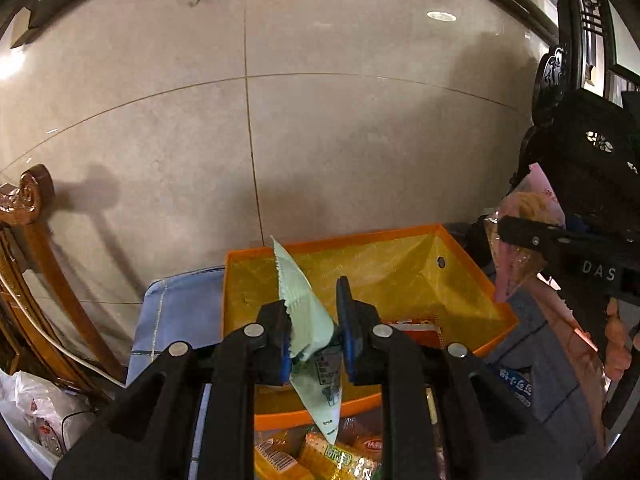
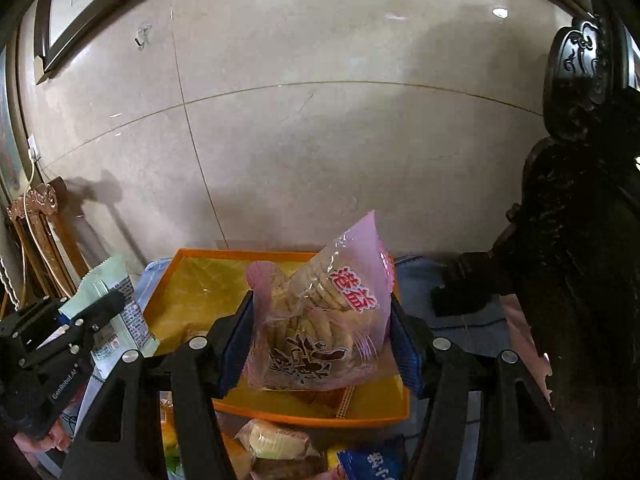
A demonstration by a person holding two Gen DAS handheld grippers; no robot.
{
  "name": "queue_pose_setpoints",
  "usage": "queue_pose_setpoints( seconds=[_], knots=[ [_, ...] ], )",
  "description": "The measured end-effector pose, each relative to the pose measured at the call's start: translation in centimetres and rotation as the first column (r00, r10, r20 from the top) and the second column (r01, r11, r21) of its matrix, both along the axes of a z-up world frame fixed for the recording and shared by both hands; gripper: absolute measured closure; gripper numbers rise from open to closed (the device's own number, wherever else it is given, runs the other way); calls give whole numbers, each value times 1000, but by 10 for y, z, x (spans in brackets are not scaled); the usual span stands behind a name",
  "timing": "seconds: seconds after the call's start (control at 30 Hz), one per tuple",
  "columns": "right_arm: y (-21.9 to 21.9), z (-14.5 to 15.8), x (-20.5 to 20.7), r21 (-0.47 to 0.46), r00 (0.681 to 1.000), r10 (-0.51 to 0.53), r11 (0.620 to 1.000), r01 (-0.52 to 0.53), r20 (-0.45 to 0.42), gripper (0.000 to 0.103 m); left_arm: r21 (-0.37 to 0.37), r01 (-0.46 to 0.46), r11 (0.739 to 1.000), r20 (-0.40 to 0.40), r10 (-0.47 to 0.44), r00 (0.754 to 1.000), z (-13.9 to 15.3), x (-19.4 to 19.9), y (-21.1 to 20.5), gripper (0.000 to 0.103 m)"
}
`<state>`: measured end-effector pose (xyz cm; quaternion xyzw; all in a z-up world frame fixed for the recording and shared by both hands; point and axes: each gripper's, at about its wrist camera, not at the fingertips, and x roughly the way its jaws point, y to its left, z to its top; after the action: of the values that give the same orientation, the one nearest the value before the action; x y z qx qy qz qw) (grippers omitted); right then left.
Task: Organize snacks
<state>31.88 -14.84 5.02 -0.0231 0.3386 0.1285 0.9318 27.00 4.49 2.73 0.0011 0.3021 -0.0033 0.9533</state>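
Note:
My left gripper point(image 1: 312, 320) is shut on a pale green snack packet point(image 1: 298, 300), which stands tilted between the blue pads. Just ahead of it lies an open orange box point(image 1: 400, 264) with a yellow lining. The right wrist view shows my right gripper point(image 2: 322, 328) shut on a pink see-through bag of biscuits point(image 2: 340, 280), held above the same orange box point(image 2: 192, 280). Each gripper shows in the other's view. The right gripper point(image 1: 520, 236) holds the pink bag point(image 1: 524, 204) at the far right, and the left gripper point(image 2: 108, 304) holds the green packet point(image 2: 108, 276) at the left.
Loose snack packets point(image 1: 320, 456) lie below the box's near edge, among them a cream one point(image 2: 276, 440) and a blue one point(image 2: 372, 464). A blue cloth point(image 1: 180, 312) lies under the box. A carved wooden chair point(image 1: 32, 216) stands left, dark carved furniture point(image 2: 580, 240) right, and a tiled wall behind.

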Motion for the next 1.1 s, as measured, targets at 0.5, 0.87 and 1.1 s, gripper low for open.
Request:
queue_pose_setpoints(
  seconds=[0.5, 0.87, 1.1],
  knots=[
    [-35, -20, -35, -119, 1000, 23, 993, -22, 2, 4, 109, 13, 994, -8, -12, 1000, -18, -55, -2, 4],
    [-72, -145, -80, -188, 973, 82, 974, -124, -215, 4, -25, 16, 1000, -193, -21, 981, -122, -180, 9, 4],
    [-66, -167, -62, -223, 965, 93, 963, -149, -244, 4, -89, -33, 995, -245, 11, 969, -168, -168, 4, 4]
  ],
)
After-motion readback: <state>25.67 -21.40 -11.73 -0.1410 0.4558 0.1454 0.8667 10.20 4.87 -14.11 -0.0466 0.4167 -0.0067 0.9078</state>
